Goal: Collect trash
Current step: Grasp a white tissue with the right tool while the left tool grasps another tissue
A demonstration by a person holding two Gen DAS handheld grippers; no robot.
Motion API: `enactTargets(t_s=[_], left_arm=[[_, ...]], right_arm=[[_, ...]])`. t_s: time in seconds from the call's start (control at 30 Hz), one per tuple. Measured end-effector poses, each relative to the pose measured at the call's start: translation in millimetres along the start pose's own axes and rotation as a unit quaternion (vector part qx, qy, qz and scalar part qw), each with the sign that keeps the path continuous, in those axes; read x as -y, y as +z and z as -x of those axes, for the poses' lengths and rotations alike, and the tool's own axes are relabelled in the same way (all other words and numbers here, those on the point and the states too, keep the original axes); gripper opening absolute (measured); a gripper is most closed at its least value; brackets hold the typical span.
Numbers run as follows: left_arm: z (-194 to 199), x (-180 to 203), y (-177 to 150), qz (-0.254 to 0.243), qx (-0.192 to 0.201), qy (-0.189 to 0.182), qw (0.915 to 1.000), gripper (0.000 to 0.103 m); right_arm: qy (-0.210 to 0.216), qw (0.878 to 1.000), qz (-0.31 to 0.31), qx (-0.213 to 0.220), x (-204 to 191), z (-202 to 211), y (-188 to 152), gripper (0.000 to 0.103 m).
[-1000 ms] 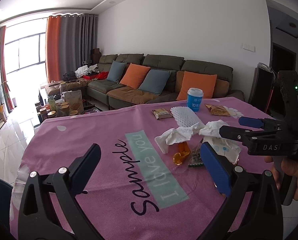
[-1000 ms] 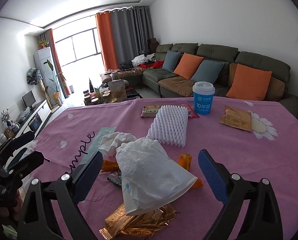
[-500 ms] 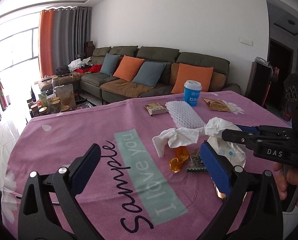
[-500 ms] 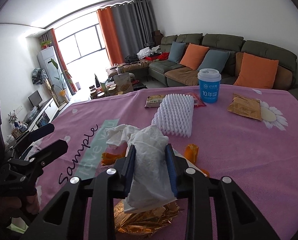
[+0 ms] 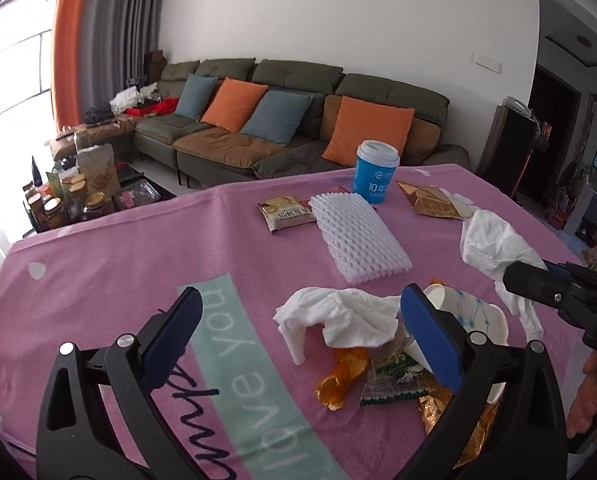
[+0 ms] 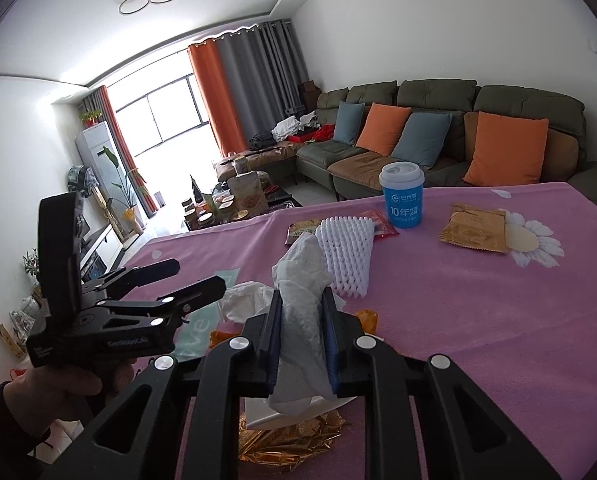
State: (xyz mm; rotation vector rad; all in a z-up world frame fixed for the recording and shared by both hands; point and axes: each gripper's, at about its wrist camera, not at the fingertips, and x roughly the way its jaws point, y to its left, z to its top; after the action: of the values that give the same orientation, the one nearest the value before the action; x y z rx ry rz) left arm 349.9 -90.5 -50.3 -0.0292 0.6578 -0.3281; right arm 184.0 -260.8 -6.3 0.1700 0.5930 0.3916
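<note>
Since the earlier frame we have lifted our right tongs (image 6: 300, 332) off the pile, their pads clamped tight on a white tissue (image 6: 302, 280) now held above the surface (image 6: 498, 300). Our left tongs (image 5: 298, 320) hang wide apart, gripping nothing, over a second crumpled tissue (image 5: 338, 316). Around it lie a paper cup (image 5: 466, 312), orange wrapper (image 5: 338, 376) and gold foil (image 6: 290, 436). Farther off stand foam netting (image 5: 358, 236) and a blue cup (image 5: 376, 178).

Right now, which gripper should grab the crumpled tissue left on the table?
Left. The left gripper is open and hovers right by the crumpled tissue on the pink tablecloth. The right gripper is already shut on another white tissue, lifted clear.
</note>
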Motion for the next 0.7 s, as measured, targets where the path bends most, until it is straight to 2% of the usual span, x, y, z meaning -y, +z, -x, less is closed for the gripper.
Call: enactTargets(t_s=[0.2, 0.23, 0.3, 0.33, 0.37, 0.4, 0.47, 0.6, 0.7], left_arm=[[-44, -5, 8, 0.022, -0.061, -0.018, 0.9978, 0.098], [-51, -7, 8, 0.027, -0.069, -0.021, 0.9971, 0.095], [-64, -10, 8, 0.039, -0.089, -0.027, 0.9948, 0.076], [-69, -12, 7, 0.048, -0.098, -0.03, 0.9936, 0.062], [-74, -14, 6, 0.053, -0.102, -0.035, 0.9927, 0.055], [-77, -13, 4, 0.054, -0.106, -0.039, 0.9921, 0.053], [-79, -13, 3, 0.053, -0.103, -0.044, 0.9923, 0.038], [-74, -15, 3, 0.071, -0.084, -0.055, 0.9924, 0.021], [-63, -16, 4, 0.079, -0.061, -0.058, 0.9933, 0.014]], right_arm=[[-0.001, 1.0, -0.008, -0.002, 3, 2, -3, 0.017], [-0.002, 1.0, -0.009, -0.002, 4, 3, -3, 0.017], [-0.003, 1.0, -0.013, -0.002, 6, 4, -4, 0.017], [-0.004, 1.0, -0.014, -0.002, 6, 4, -4, 0.017], [-0.004, 1.0, -0.015, -0.003, 7, 4, -5, 0.017], [-0.005, 1.0, -0.016, -0.003, 7, 5, -5, 0.017], [-0.005, 1.0, -0.017, -0.002, 6, 6, -6, 0.017], [-0.004, 1.0, -0.017, -0.005, 4, 7, -9, 0.017], [-0.004, 1.0, -0.016, -0.006, 2, 7, -9, 0.017]])
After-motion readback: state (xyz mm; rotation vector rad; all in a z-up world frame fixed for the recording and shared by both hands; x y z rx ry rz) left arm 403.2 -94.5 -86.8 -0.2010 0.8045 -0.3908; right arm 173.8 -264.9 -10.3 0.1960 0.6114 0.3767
